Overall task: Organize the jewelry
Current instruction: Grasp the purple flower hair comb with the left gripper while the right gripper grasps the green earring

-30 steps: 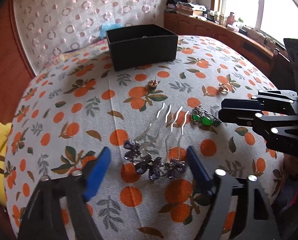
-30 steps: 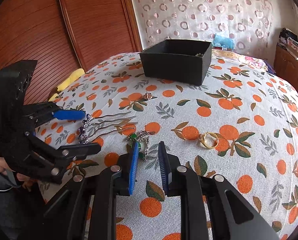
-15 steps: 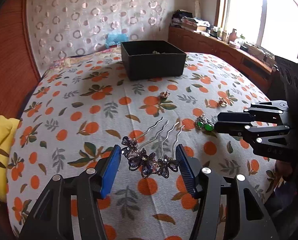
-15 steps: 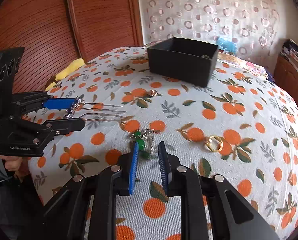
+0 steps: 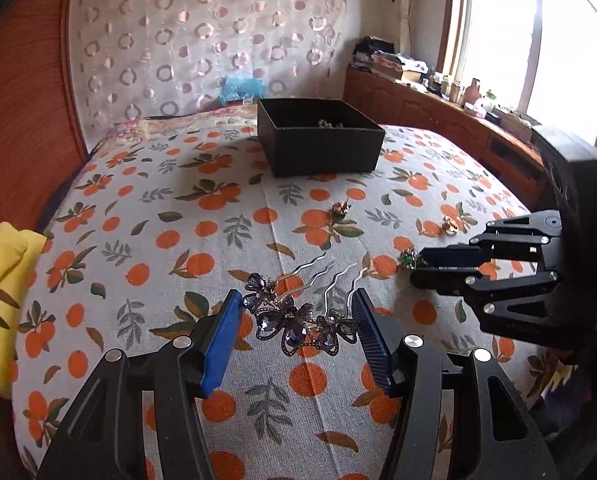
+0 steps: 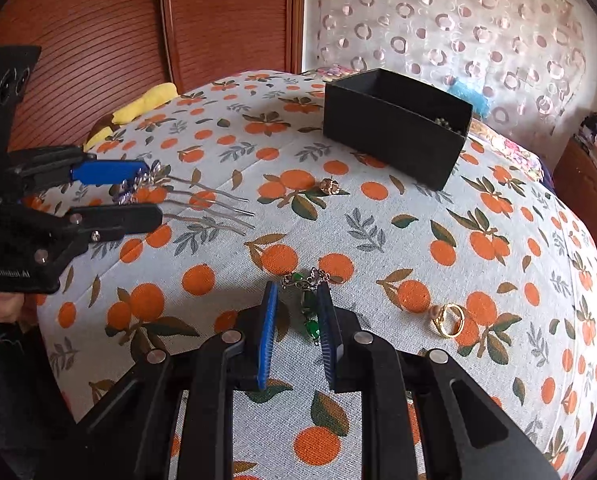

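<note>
A purple-jewelled hair comb (image 5: pixel 298 322) with silver prongs hangs between the pads of my left gripper (image 5: pixel 296 312), lifted off the cloth; it also shows in the right wrist view (image 6: pixel 138 190). My right gripper (image 6: pixel 296 300) is narrowly open around a green-stone chain piece (image 6: pixel 308 312) on the cloth. The black box (image 5: pixel 318 136) stands at the far middle with some jewelry inside. A gold ring (image 6: pixel 448 318) and a small gold earring (image 6: pixel 330 186) lie on the cloth.
The orange-print cloth (image 5: pixel 178 220) covers a rounded table. A yellow cloth (image 5: pixel 2 280) lies at its left edge. A wooden wall panel (image 6: pixel 98 40) stands behind, and a cluttered window ledge (image 5: pixel 438 88) at the right.
My left gripper has narrowed onto the hair comb and lifted it off the cloth. My right gripper has moved forward over the green-stone piece, which now lies between its fingers.
</note>
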### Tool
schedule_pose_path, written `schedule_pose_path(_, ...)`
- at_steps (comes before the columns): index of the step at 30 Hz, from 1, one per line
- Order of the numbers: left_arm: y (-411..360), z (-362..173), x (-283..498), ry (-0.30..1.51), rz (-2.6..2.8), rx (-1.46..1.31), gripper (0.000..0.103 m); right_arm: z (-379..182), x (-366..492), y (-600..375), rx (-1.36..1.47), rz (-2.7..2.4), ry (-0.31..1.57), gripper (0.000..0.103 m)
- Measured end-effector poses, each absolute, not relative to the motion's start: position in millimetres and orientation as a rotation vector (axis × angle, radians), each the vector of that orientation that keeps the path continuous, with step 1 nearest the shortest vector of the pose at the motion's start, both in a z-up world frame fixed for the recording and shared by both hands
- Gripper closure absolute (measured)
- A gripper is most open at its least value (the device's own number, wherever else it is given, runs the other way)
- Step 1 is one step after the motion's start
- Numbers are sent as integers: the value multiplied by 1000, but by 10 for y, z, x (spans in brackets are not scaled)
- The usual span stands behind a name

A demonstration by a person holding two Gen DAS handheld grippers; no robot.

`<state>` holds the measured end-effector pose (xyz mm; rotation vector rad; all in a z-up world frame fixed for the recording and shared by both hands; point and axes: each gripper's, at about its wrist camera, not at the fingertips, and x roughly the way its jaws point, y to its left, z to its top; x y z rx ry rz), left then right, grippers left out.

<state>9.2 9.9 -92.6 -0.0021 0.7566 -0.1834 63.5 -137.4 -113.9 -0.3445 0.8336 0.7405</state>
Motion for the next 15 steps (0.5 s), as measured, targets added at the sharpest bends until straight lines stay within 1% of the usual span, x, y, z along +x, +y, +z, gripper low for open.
schedule_pose_path(2,96,-900,102,747,-183,1,49,-1134,640,-1384,-349,743,833,90)
schedule_pose_path(6,87,-837,141,732,-183,7,49,-1055,681,-1448,-321,730,810,90)
schedule_pose_path(15,57,-640,292,678,-184,16,49,-616,879,-1580,-298,698,712,90)
